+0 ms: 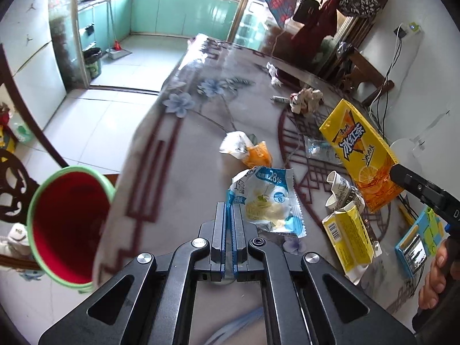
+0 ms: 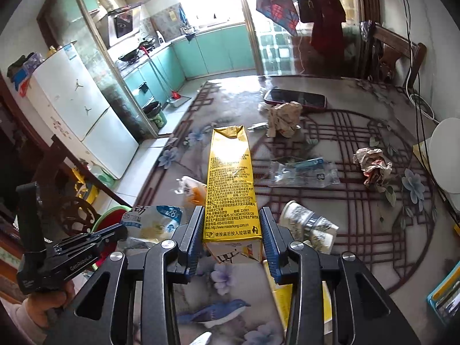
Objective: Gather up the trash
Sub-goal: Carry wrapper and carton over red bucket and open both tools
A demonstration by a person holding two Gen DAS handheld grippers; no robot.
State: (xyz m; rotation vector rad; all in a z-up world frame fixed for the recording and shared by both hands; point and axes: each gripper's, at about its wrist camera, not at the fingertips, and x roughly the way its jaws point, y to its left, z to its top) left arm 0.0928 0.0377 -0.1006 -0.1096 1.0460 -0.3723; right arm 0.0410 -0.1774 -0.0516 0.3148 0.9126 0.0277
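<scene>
Left gripper [image 1: 229, 218] pinches wrapper [image 1: 267, 198] | right-wrist only: phone [image 2: 296, 97], seemingly

Blue-white snack wrapper [image 1: 267, 201] pinched, crumpled; yellow tea carton [image 2: 231, 189] gripped lengthwise.

Two yellow cartons [image 2: 231, 184], two crumpled paper wads [image 2: 283, 118], one paper cup [image 2: 309, 225], one phone [image 2: 294, 97].

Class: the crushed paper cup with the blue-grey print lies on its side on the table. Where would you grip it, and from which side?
Grip the paper cup across its dented middle, coming down from above with the jaws straddling its width. It lies on its side, open mouth toward the yellow carton, so the walls there should give and hold. Approach from its far side: the right gripper and carton crowd the near side.
</scene>
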